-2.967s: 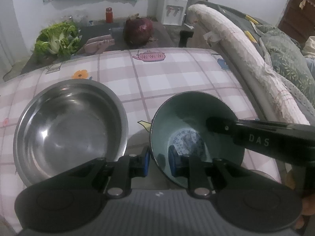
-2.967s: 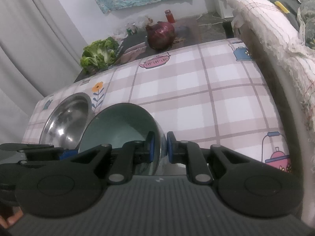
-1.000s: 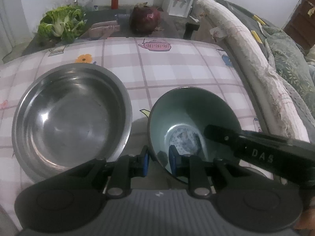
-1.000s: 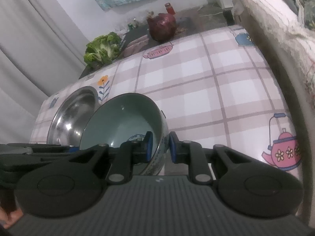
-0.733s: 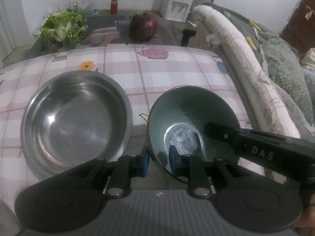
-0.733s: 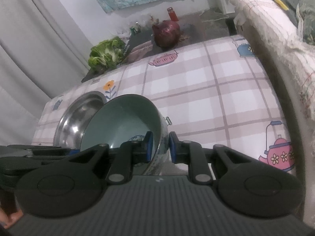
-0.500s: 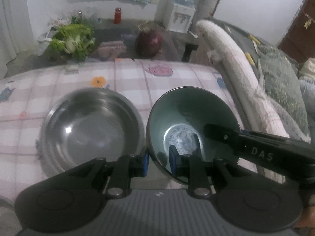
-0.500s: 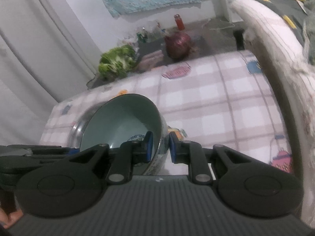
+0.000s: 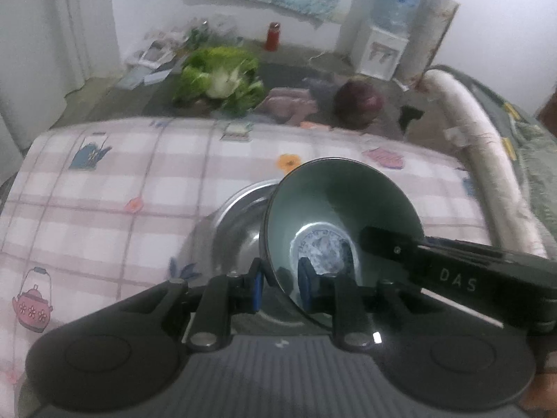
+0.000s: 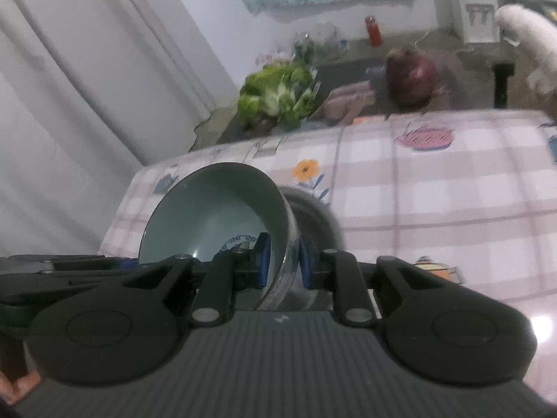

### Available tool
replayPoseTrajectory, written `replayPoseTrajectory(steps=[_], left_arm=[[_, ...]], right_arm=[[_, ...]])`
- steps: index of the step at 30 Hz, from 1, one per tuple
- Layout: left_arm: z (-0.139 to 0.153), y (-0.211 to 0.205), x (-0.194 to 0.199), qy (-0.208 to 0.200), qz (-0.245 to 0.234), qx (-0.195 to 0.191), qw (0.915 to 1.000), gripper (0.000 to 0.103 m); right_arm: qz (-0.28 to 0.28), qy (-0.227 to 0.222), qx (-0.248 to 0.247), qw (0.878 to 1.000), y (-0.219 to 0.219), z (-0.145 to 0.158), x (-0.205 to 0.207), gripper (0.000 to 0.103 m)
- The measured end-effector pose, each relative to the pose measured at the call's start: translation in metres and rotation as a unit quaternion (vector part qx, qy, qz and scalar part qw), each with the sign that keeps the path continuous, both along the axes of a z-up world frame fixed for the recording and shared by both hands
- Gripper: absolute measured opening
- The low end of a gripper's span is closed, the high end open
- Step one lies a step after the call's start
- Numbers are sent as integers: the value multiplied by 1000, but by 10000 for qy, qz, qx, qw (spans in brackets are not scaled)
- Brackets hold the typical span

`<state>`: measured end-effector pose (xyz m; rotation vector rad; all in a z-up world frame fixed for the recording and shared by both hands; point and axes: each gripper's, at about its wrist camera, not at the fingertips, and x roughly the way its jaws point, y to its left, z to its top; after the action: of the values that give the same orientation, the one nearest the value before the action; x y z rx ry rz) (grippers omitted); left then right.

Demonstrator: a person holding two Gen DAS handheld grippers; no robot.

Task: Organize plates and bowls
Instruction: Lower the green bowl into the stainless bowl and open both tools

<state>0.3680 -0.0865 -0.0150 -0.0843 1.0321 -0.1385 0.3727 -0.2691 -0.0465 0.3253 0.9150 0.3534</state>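
A green ceramic bowl [image 9: 334, 205] with a blue pattern at its bottom is held in the air by both grippers. My left gripper [image 9: 280, 284] is shut on its near rim. My right gripper [image 10: 281, 269] is shut on its right rim, and its finger [image 9: 417, 261] reaches in from the right in the left wrist view. The bowl [image 10: 216, 216] hangs over a large steel bowl [image 9: 229, 230] that rests on the checked tablecloth [image 9: 104, 191]. Only the steel bowl's right edge [image 10: 316, 216] shows in the right wrist view.
Beyond the table's far edge lie a leafy cabbage [image 9: 222, 80], a red cabbage [image 9: 358, 102] and a red bottle [image 9: 273, 36]. A water dispenser [image 9: 383, 35] stands at the back. A padded sofa arm [image 9: 480, 146] runs along the right side. A curtain [image 10: 87, 87] hangs at the left.
Both grippers have lifted the green bowl off the table and carried it left, so it now hangs over the steel bowl instead of beside it.
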Motion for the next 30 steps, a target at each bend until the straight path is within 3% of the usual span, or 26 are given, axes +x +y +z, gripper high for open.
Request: replayPoseTrajectory(steps=[8, 15, 18, 23, 25, 27, 30], left_arm=[[-28, 14, 13, 162, 94, -14, 9998, 22], [-42, 19, 17, 278, 16, -67, 9996, 27], [-39, 23, 14, 147, -31, -146, 9998, 29], [-19, 29, 2, -213, -136, -166, 9995, 49], [-9, 34, -4, -382, -173, -149, 9990, 56], [0, 39, -12, -519, -184, -175, 9983, 63], [16, 51, -27, -650, -205, -307, 9972, 70]], right_arm=[[20, 334, -107, 9994, 20, -31, 14, 17], [35, 367, -301, 9989, 25, -46, 17, 19], [70, 268, -322, 9991, 27, -45, 15, 21], [90, 205, -409, 9989, 30, -41, 12, 38], [43, 104, -373, 9992, 29, -35, 8, 61], [14, -49, -361, 9993, 28, -27, 5, 67], [-66, -223, -275, 9994, 24, -13, -3, 68]])
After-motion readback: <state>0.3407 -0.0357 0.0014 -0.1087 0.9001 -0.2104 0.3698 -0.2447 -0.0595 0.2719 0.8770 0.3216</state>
